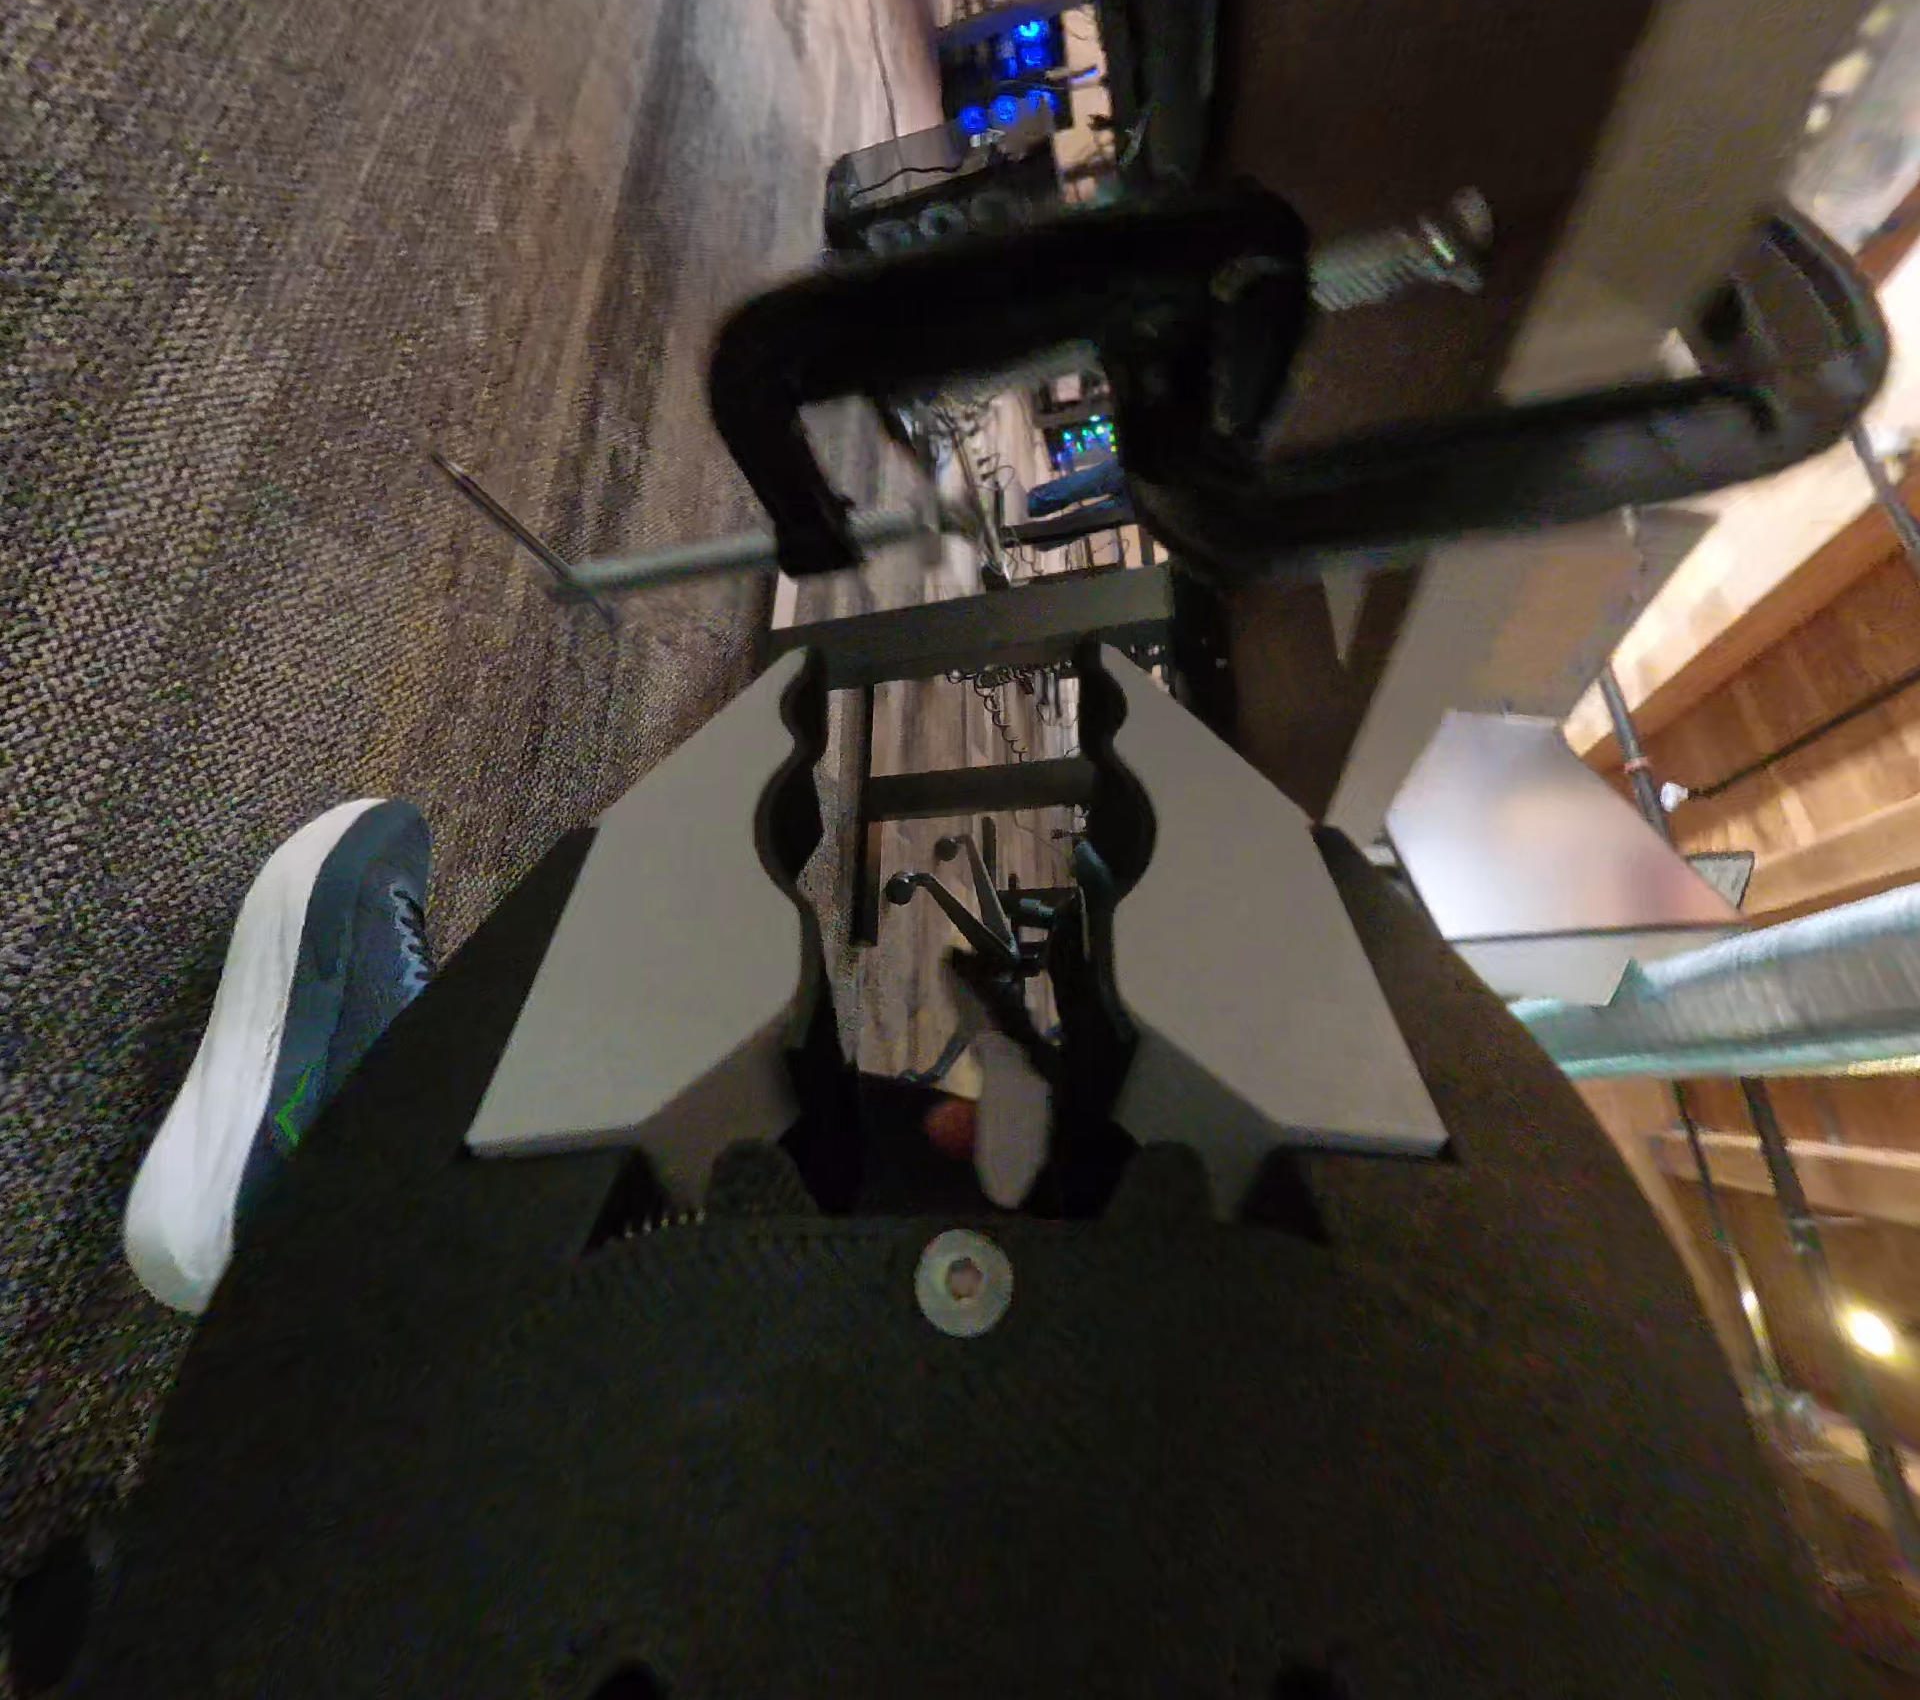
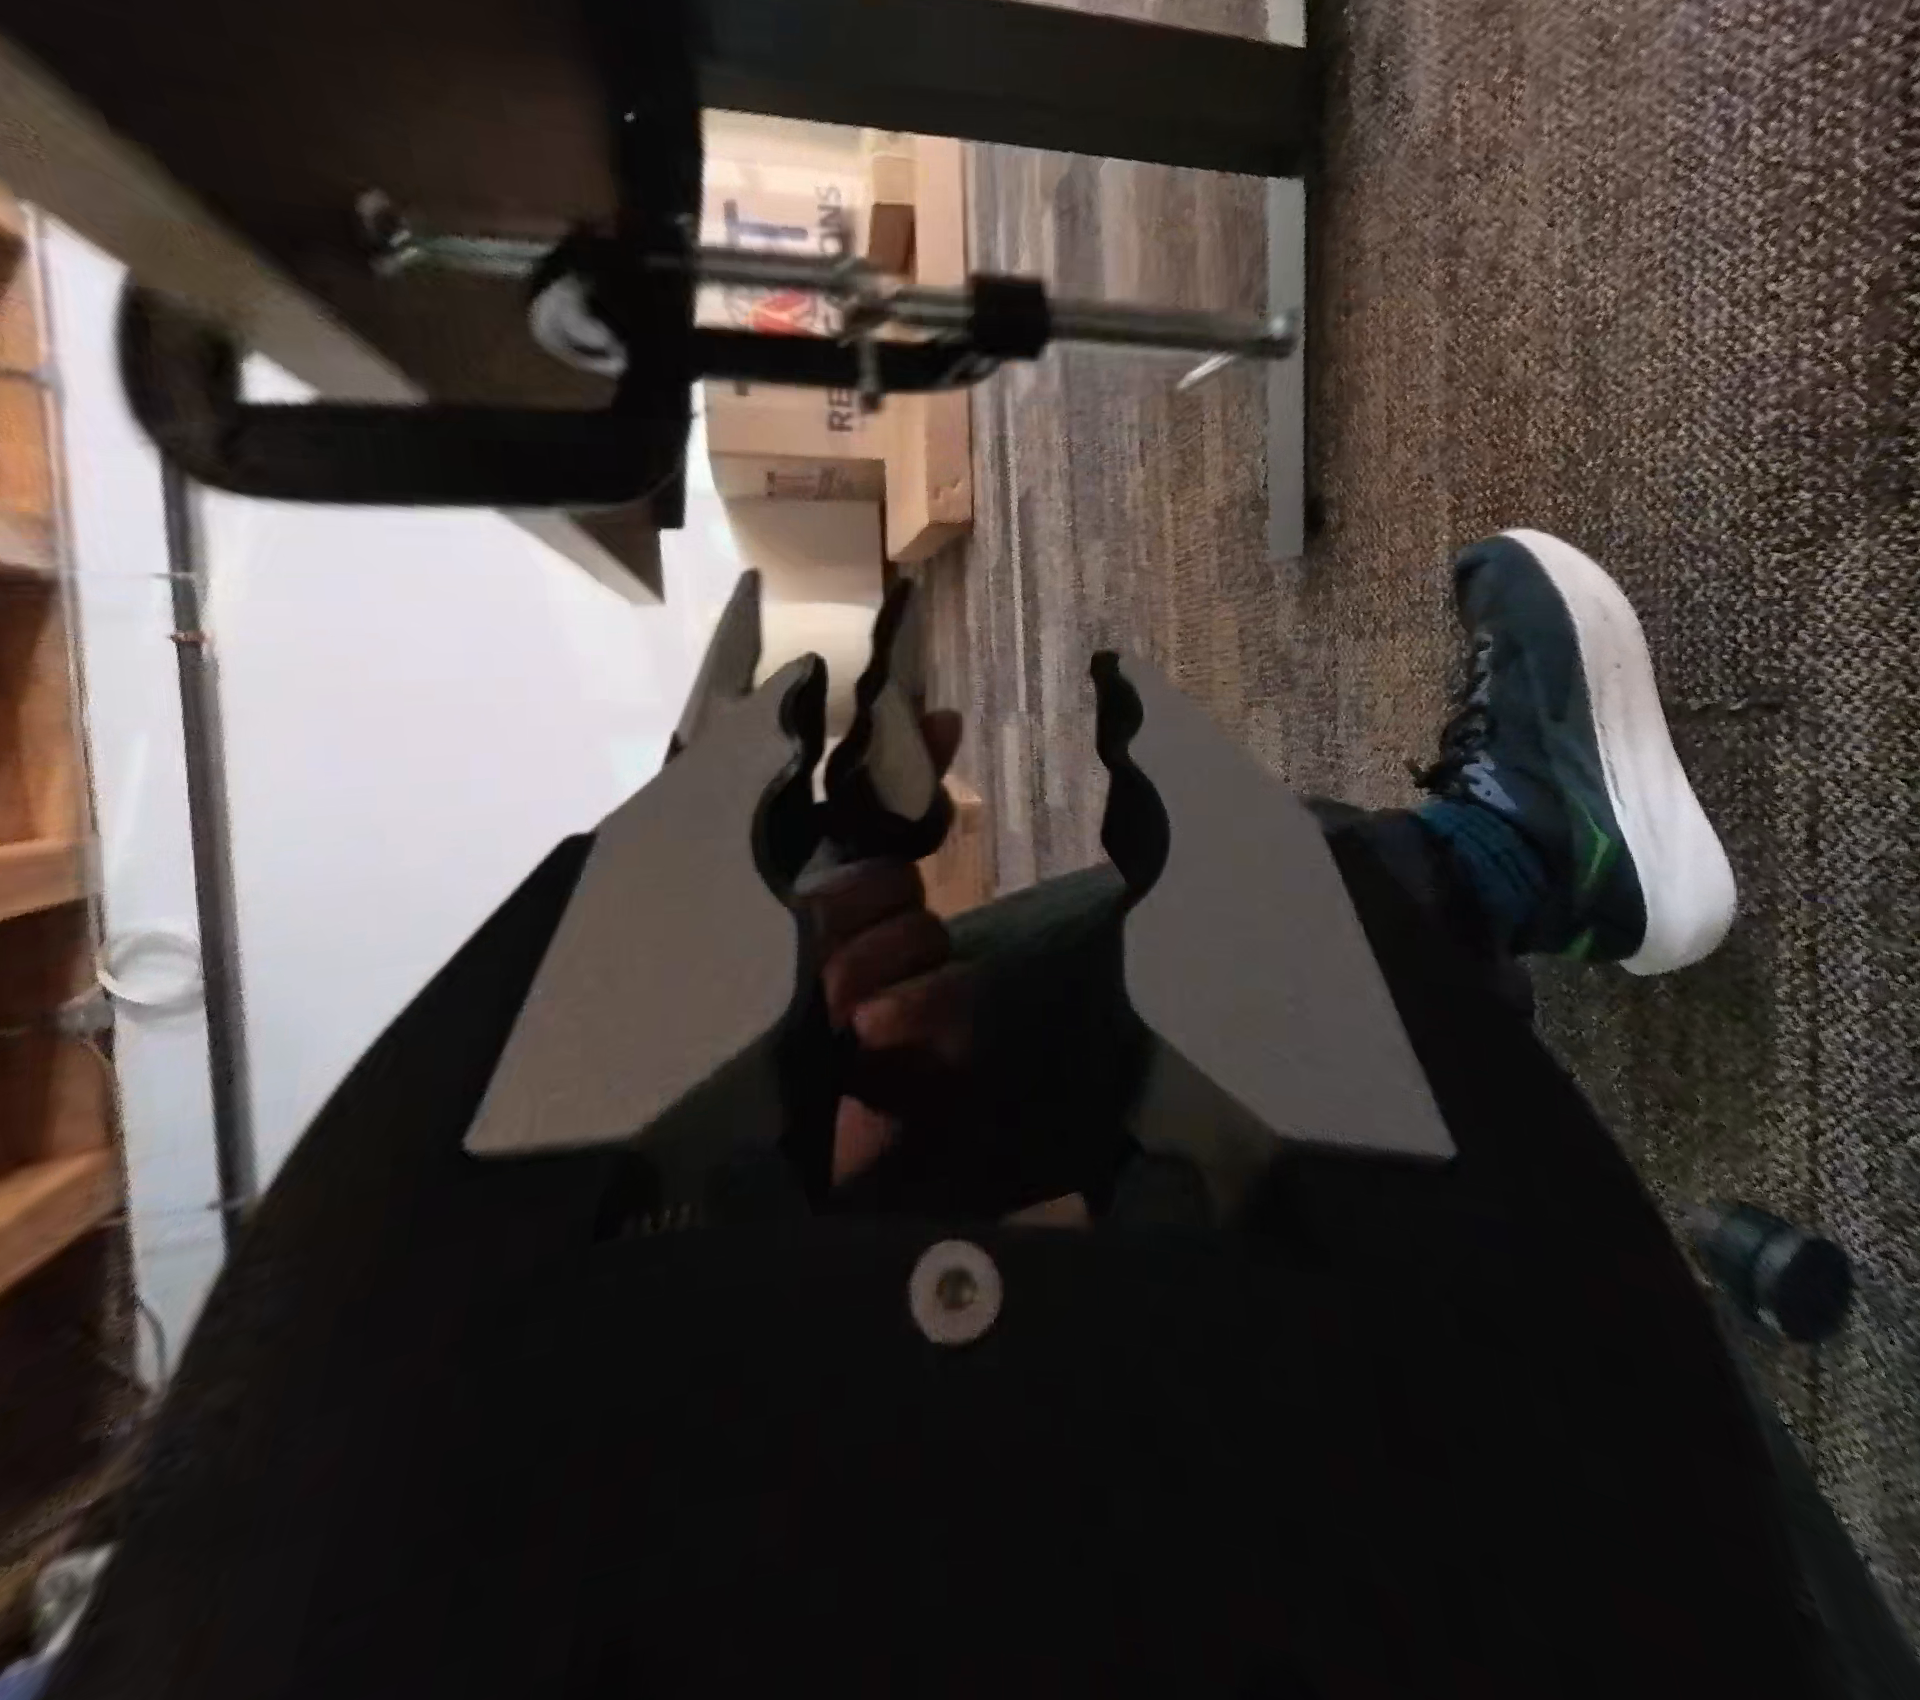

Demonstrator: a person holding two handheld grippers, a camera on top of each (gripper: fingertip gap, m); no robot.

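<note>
Left gripper point(image 1: 951, 705): jaws being held wide, nothing between them, just short of black C-clamp point(image 1: 997, 341) fixed on wooden tabletop edge point(image 1: 1475, 92). Right gripper point(image 2: 961, 694): jaws being held wide, empty, near second C-clamp point(image 2: 416, 435). Grey carpet point(image 2: 1662, 196) being crossed by table leg point(image 2: 997, 81); sneaker point(image 2: 1590, 757) being rested beside it.

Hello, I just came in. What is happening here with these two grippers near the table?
A person holds a gripper in each hand, both turned sideways below the edge of a table. The left gripper is open and holds nothing; it points at two black clamps fixed on the table edge, without touching them. The right gripper is also open and empty, and the other gripper shows between its fingers. The person's shoe rests on the carpet.
</note>
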